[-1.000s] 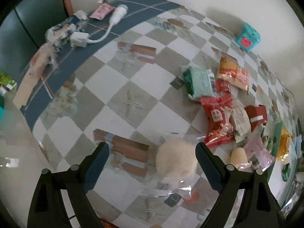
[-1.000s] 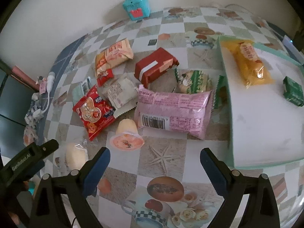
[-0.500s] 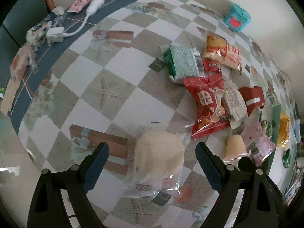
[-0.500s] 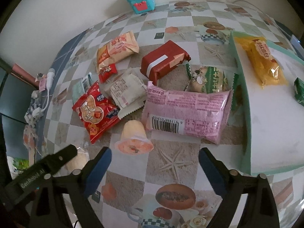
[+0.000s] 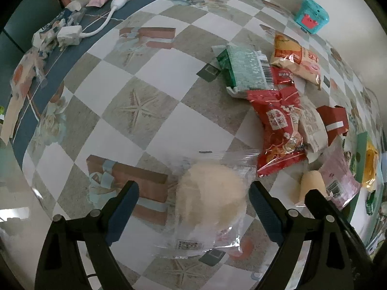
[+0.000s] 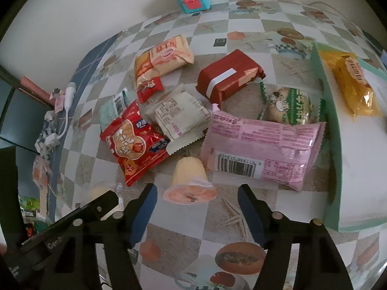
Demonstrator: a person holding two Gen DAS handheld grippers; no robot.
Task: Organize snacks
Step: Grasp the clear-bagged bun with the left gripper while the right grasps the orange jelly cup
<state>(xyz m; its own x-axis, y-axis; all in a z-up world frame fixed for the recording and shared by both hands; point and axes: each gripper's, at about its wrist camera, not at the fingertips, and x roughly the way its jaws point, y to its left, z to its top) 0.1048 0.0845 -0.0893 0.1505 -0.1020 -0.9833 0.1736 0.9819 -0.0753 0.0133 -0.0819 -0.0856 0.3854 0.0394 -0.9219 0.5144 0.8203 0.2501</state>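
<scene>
Two grippers over a checkered surface [image 5: 154,111]. Left gripper [image 5: 193,193]: spread wide, pointing straight down, straddling a pale round bun in a clear wrapper [image 5: 210,198], pads clear of it. Right gripper [image 6: 196,203]: jaws just closing, not yet pressing, around a jelly cup [image 6: 189,183] lying on its side. Beside the cup: pink packet [image 6: 263,145], red packet [image 6: 133,142], white sachet [image 6: 181,116]. Green-rimmed tray [image 6: 336,159] at right holds a yellow packet [image 6: 350,82].

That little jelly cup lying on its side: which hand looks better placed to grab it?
The right. Its fingers have just been closing and already straddle the jelly cup, not yet touching. The left gripper frames the wrapped bun.
</scene>
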